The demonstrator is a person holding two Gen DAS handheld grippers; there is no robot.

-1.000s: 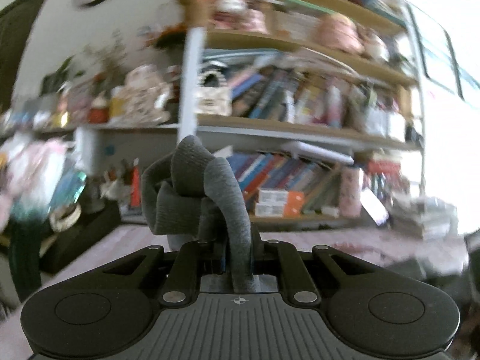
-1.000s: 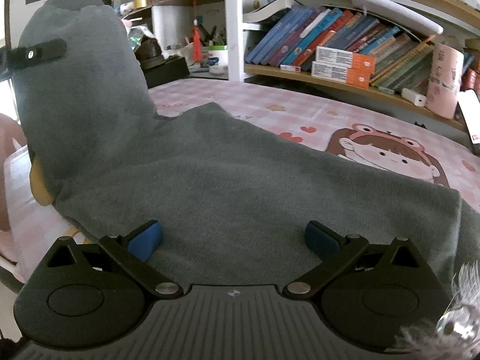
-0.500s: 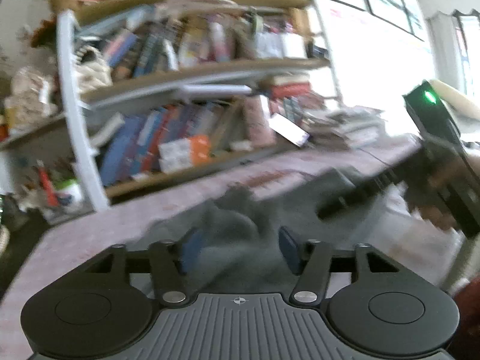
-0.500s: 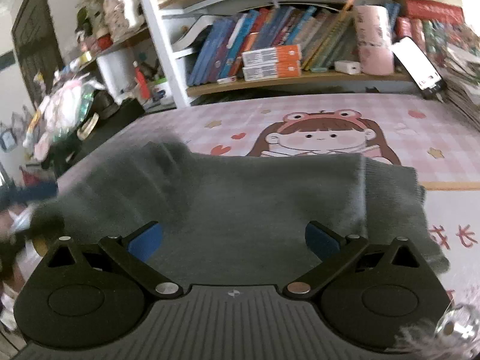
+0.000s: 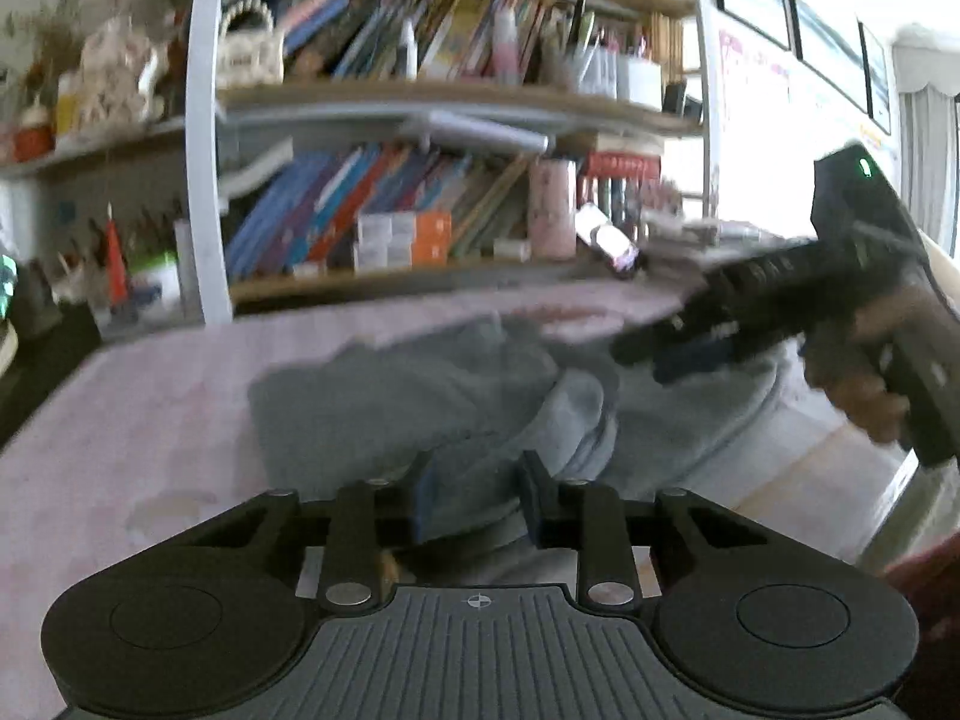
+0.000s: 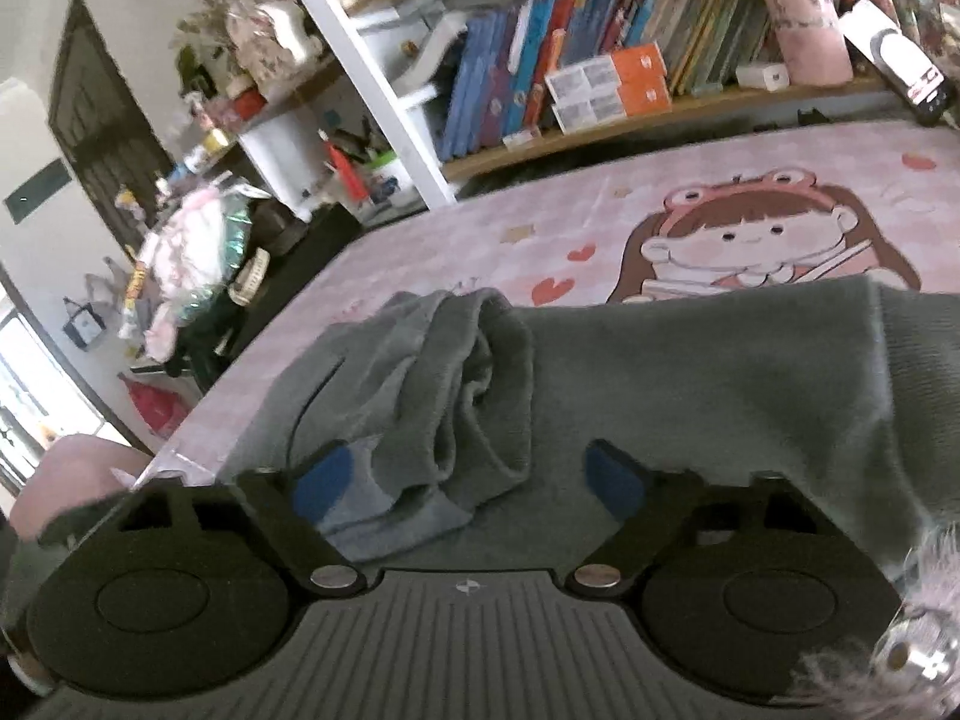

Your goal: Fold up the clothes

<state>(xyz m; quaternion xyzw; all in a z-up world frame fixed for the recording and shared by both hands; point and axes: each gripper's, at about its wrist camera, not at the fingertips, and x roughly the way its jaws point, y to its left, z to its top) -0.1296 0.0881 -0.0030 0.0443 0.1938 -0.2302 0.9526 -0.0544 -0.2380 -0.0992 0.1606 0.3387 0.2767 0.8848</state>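
Bookshelves [image 5: 420, 120] crowd the wall behind a pink cartoon-print surface [image 5: 138, 408] where a grey garment [image 5: 390, 396] lies bunched. From the left wrist view, the left tongs [image 5: 474, 498] have just been closing and now straddle a fold of the grey cloth; motion blur leaves it unclear whether the pads truly pinch it. The right tongs [image 5: 672, 354], held in a hand [image 5: 864, 384], hover over the garment's far side.

From the right wrist view, the right tongs [image 6: 468, 480] have also been narrowing yet stand open around a rumpled sleeve [image 6: 456, 396], not pressing it. The fold seems mid-way; next, both tongs need a firm pinch before lifting the sleeve across.
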